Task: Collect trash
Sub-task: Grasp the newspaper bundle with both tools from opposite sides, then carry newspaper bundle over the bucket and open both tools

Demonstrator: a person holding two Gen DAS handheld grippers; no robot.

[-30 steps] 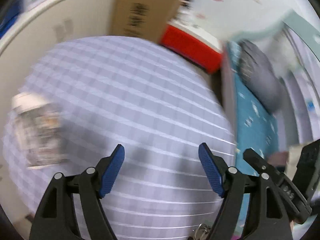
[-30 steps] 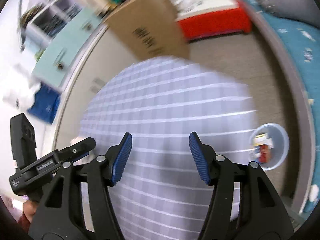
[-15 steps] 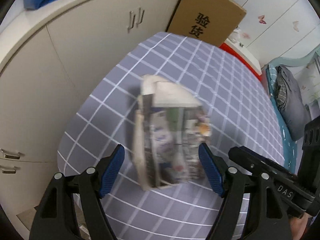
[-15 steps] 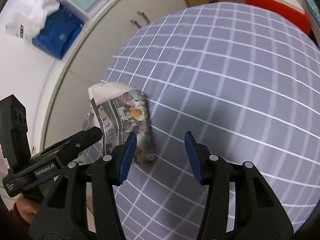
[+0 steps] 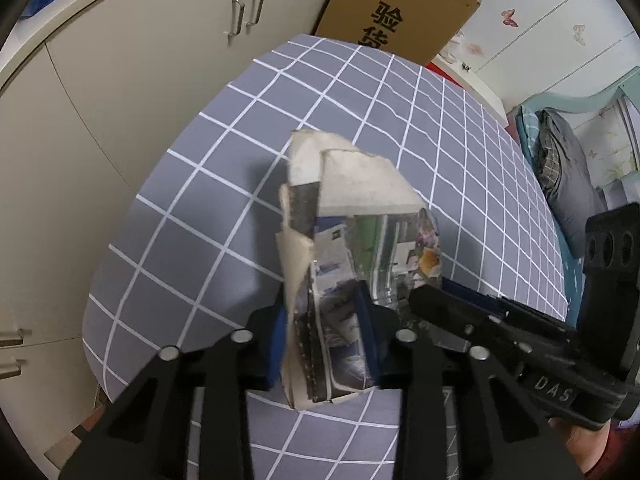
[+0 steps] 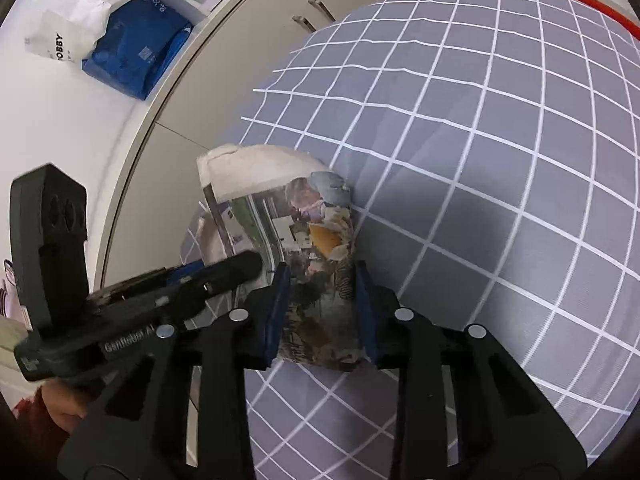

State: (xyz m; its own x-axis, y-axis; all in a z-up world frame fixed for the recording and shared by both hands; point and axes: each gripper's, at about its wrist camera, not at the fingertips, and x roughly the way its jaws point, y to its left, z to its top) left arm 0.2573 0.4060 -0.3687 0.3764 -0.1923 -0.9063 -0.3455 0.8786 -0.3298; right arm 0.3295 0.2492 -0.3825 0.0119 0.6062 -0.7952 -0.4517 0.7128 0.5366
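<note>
We are closing both grippers on the crumpled newspaper wad (image 5: 352, 256); half a second ago both were still open. Left gripper (image 5: 324, 340) and right gripper (image 6: 320, 312) are pinching its near end at six o'clock on the checked tablecloth (image 6: 500, 140); pickup looks imminent; the cardboard box (image 5: 396, 12) at twelve reads "验货"; grippers read "GenRobot.AI", "DAS".

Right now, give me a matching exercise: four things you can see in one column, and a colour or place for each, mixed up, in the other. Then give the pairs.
Things:
1. crumpled newspaper
2. cardboard box
3. tablecloth
4. blue package

Descriptions:
A. grey with a white grid
B. on the white counter beside a white bag
C. between the pads of both tongs
D. brown, with black printed characters, behind the table

Pairs: 1-C, 2-D, 3-A, 4-B
</note>
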